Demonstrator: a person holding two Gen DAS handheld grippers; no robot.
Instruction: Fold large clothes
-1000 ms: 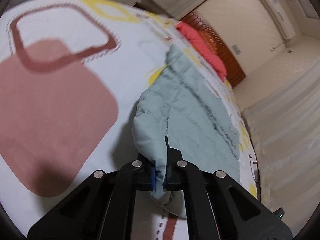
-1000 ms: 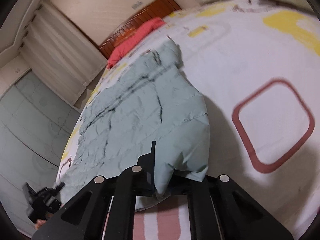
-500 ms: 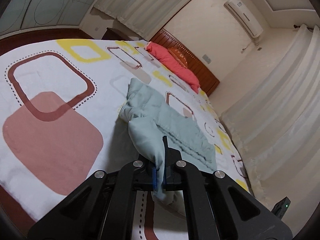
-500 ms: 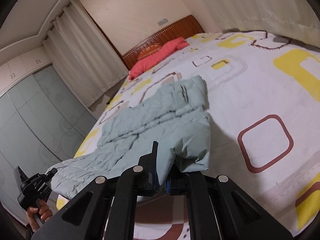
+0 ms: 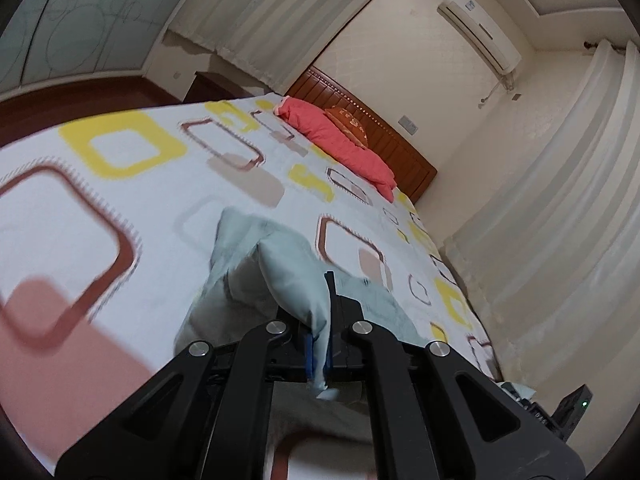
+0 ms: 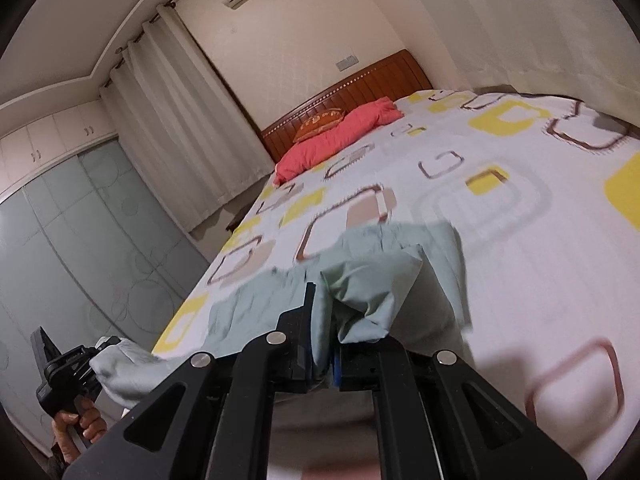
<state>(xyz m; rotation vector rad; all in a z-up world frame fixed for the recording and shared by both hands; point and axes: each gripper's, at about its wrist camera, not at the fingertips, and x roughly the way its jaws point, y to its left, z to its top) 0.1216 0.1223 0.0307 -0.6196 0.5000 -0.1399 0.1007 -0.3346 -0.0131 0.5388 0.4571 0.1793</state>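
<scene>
Garment fabric is pinched in both tools: the left tool [image 5: 320, 344] is clenched on one corner of the pale green quilted jacket [image 5: 292, 276], and the right tool [image 6: 322, 340] is clenched on another corner of the same jacket [image 6: 360, 276]. The jacket lies partly on the bed [image 5: 120, 208], near its foot end, while the two held corners are lifted above the patterned sheet, so the cloth bulges and hangs in loose folds just in front of each tool. Holding two corners at the same time seems to be meant for carrying one edge evenly over the rest, so that the fold comes straight; this is only a judgement. The left wrist view shows the lifted corner close up, but it hides most of the jacket behind this bulge. The right wrist view shows more: the jacket stretches sideways to the bed edge, where the person's hand [image 6: 76, 428] holds the other tool with fabric in it. Both views show the red pillow [image 6: 336, 136] at the wooden headboard [image 6: 352, 88], well apart from the jacket.
</scene>
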